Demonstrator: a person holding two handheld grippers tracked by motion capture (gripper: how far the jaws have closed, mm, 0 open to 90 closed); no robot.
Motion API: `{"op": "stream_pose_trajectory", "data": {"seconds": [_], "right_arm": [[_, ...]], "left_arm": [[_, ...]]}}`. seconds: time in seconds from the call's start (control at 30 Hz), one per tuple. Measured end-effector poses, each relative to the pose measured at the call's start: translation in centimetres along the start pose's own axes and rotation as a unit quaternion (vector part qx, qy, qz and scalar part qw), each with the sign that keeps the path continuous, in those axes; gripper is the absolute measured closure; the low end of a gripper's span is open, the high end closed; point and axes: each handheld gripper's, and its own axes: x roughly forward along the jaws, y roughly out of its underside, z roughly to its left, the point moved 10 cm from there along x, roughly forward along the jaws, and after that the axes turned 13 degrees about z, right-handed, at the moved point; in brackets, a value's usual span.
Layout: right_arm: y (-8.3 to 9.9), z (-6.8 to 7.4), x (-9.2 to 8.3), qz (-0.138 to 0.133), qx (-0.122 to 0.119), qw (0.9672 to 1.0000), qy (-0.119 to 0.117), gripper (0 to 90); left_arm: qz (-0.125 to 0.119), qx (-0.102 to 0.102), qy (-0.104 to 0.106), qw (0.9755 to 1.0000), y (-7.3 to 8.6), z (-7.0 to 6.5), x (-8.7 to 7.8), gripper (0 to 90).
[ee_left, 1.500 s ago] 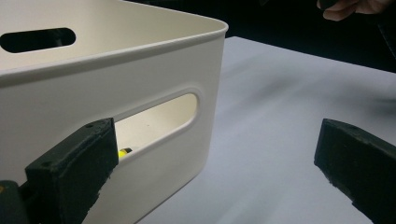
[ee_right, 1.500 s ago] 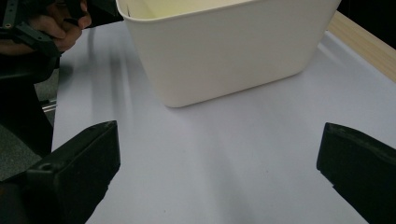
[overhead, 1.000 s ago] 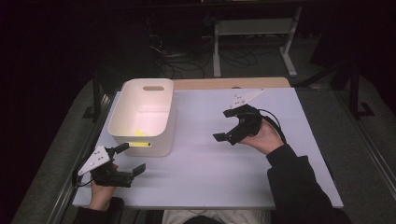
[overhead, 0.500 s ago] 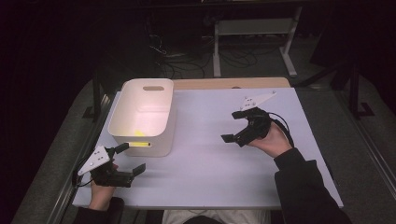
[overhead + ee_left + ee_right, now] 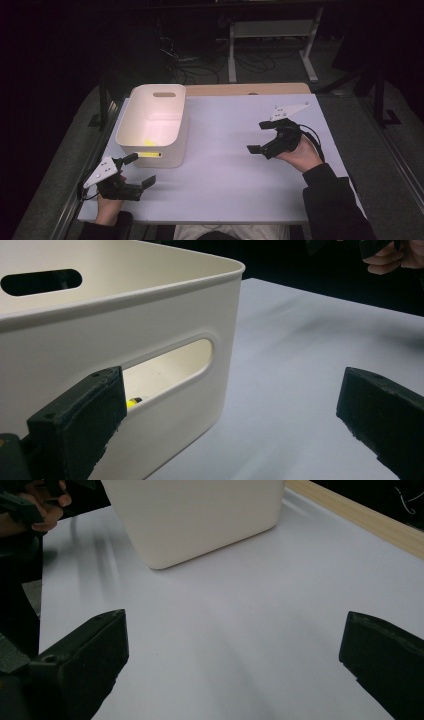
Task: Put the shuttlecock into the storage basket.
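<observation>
A white plastic bin [image 5: 152, 125] with handle slots stands on the left half of the table; a yellow object [image 5: 149, 143] lies inside it and shows through the near slot [image 5: 132, 402]. My left gripper [image 5: 139, 171] rests open at the table's front left corner, just in front of the bin [image 5: 120, 340], jaws wide apart with nothing between them. My right gripper [image 5: 260, 137] hovers open over the right part of the table, pointing left toward the bin [image 5: 195, 515], also empty.
The white table top [image 5: 225, 165] has a wooden strip [image 5: 250, 89] along its far edge. Beyond the table are a dark floor with cables and a metal stand [image 5: 270, 45]. The other hand [image 5: 47, 510] appears at the top left of the right gripper view.
My right gripper has drawn back to the right, away from the bin, and stays open. The left gripper has not moved.
</observation>
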Motion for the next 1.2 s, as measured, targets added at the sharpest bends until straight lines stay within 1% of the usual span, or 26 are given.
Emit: {"op": "stream_pose_trajectory", "data": {"seconds": [0.23,0.43,0.57,0.6,0.9,1.03,1.2], "right_arm": [[1.2,-0.5,-0.3,-0.002,0.012,0.9999,0.004,0.0],[1.8,-0.7,-0.6,-0.003,0.017,0.9998,0.011,0.0],[2.1,-0.7,-0.7,-0.006,0.019,0.9997,0.012,0.0],[2.5,-0.8,-0.7,-0.004,0.022,0.9996,0.015,0.0],[3.8,-1.2,-0.9,-0.006,0.033,0.9992,0.021,0.0],[5.0,-1.4,-1.0,-0.005,0.046,0.9987,0.024,0.0],[5.9,-1.4,-1.2,-0.005,0.052,0.9982,0.030,0.0]], "left_arm": [[0.000,0.000,0.000,1.0000,0.0,0.0,0.0,0.0],[0.000,0.001,0.000,1.0000,0.0,0.0,0.0,0.0],[0.000,0.001,0.000,1.0000,0.0,0.0,0.0,0.0],[0.000,0.001,0.000,1.0000,0.0,0.0,-0.1,0.0],[0.000,0.001,0.000,1.0000,0.0,0.0,-0.1,0.0],[0.000,0.001,0.000,1.0000,0.0,0.0,-0.1,0.0],[0.001,0.001,-0.001,1.0000,0.0,0.0,-0.1,0.0]]}}
